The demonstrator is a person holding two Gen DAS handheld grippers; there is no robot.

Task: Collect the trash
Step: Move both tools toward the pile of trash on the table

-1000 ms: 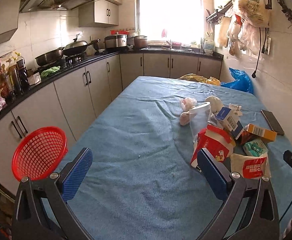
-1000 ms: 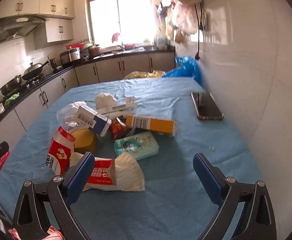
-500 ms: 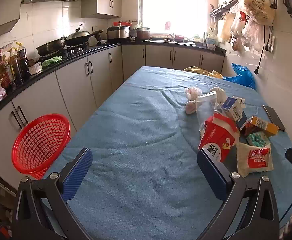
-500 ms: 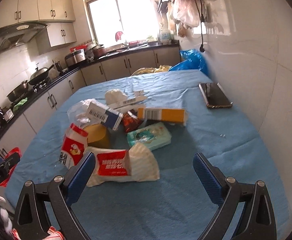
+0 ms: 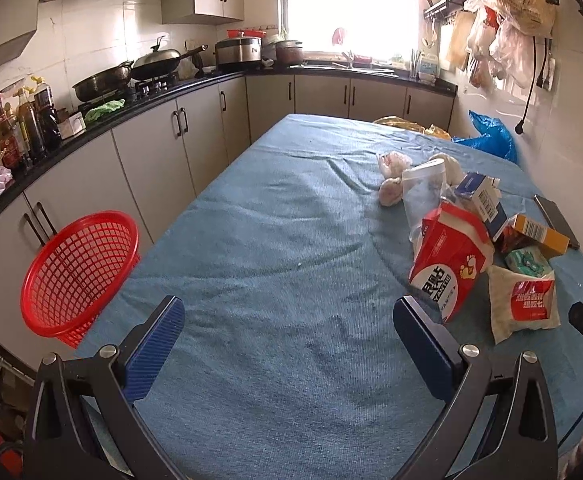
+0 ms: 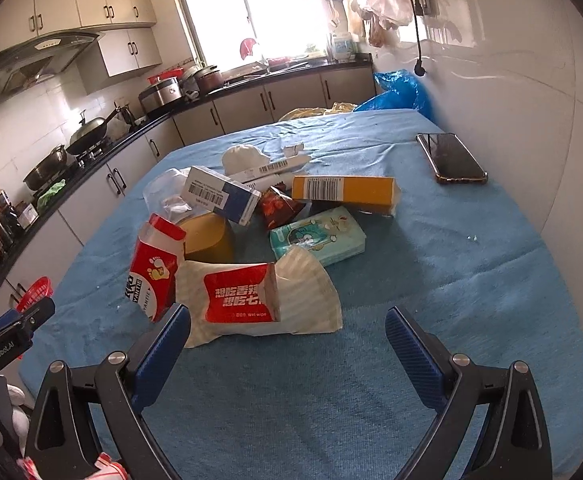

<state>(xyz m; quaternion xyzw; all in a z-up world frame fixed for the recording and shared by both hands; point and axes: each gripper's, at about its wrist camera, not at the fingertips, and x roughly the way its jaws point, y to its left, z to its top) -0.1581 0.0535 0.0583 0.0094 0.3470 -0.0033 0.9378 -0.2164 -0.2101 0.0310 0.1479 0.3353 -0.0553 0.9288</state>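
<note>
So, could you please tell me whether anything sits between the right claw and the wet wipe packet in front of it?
Nothing visible does. The right claw is open, and the wet wipe packet lies at the near edge of the trash pile, with only bare blue tablecloth around the claw.

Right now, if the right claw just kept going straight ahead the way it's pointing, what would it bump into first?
Most likely the white wet wipe packet with the red label. It lies on the blue cloth just ahead of the open right claw, nearer its left finger. Depth is hard to judge through this lens, so the claw might pass above it.
</note>
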